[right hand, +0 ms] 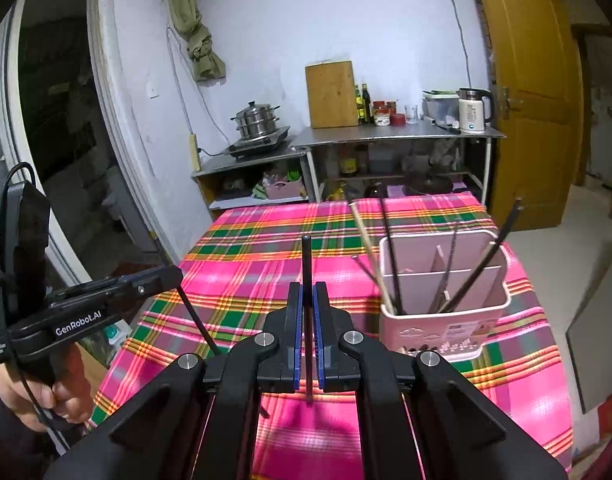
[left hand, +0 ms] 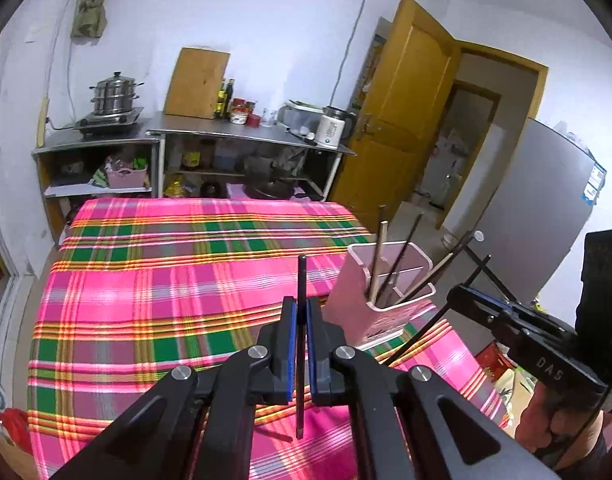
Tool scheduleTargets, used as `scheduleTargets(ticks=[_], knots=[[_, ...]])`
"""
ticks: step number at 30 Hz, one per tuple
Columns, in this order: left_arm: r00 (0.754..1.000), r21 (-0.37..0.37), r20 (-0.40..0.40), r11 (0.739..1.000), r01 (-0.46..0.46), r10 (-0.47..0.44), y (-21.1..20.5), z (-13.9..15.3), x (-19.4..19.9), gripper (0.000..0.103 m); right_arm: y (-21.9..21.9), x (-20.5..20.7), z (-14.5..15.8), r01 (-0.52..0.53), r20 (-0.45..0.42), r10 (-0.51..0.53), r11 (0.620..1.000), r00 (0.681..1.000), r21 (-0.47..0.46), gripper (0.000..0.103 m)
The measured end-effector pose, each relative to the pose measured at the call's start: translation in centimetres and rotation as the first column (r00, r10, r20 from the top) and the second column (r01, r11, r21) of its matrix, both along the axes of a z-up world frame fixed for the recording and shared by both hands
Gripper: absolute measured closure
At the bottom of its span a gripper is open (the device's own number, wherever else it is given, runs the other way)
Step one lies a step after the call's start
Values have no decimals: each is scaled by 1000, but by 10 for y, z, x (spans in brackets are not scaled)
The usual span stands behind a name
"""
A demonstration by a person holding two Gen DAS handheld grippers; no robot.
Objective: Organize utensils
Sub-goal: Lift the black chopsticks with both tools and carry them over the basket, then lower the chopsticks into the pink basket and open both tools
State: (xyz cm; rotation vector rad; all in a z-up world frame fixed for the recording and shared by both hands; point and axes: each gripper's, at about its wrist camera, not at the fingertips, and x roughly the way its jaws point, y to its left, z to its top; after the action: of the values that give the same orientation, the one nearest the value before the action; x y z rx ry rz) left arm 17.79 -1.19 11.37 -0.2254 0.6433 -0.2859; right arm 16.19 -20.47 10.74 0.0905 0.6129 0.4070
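A pink utensil holder [right hand: 442, 320] stands on the plaid-covered table [right hand: 265, 240], with several chopsticks leaning in its compartments. In the left wrist view the same holder [left hand: 382, 300] is just right of my left gripper [left hand: 301, 304]. That gripper is shut on a black chopstick [left hand: 301, 276], which stands upright between the blue pads, above the cloth. My right gripper [right hand: 308, 286] is likewise shut on a black chopstick [right hand: 306, 256], left of the holder. Each gripper also shows in the other's view, hand-held: the right gripper [left hand: 454, 294] beside the holder, and the left gripper [right hand: 173, 274] off the table's left edge.
Behind the table stand steel shelves [left hand: 241, 132] with a steamer pot [left hand: 113, 94], a wooden board [left hand: 195, 82], bottles and a kettle [left hand: 332, 130]. A yellow door [left hand: 402, 108] stands open at the right, with a grey fridge [left hand: 546, 200] near it. A dark doorway [right hand: 57, 120] lies left.
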Motion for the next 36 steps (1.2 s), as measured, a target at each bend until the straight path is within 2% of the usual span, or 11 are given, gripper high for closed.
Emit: scheduleTargets(ticks=[12,24,30,36], knots=[[995,-35,14,995,95,-95,-51,25,33,99,-46,1,21,97,26,-98,995,995,21,98],[985,-62,115,989,137,-130,-86,81,71,99,-80,20,65,160,125,-165,986,978,52,98],[982,-40,141,990,135,-128,-103,89,91,99,-89,34,80,182,164,-192,980,968,75,98],[979,-12,158,991,132,-129,-115,85,108,99,-88,50,79,195,177,-204,978,963,70,98]])
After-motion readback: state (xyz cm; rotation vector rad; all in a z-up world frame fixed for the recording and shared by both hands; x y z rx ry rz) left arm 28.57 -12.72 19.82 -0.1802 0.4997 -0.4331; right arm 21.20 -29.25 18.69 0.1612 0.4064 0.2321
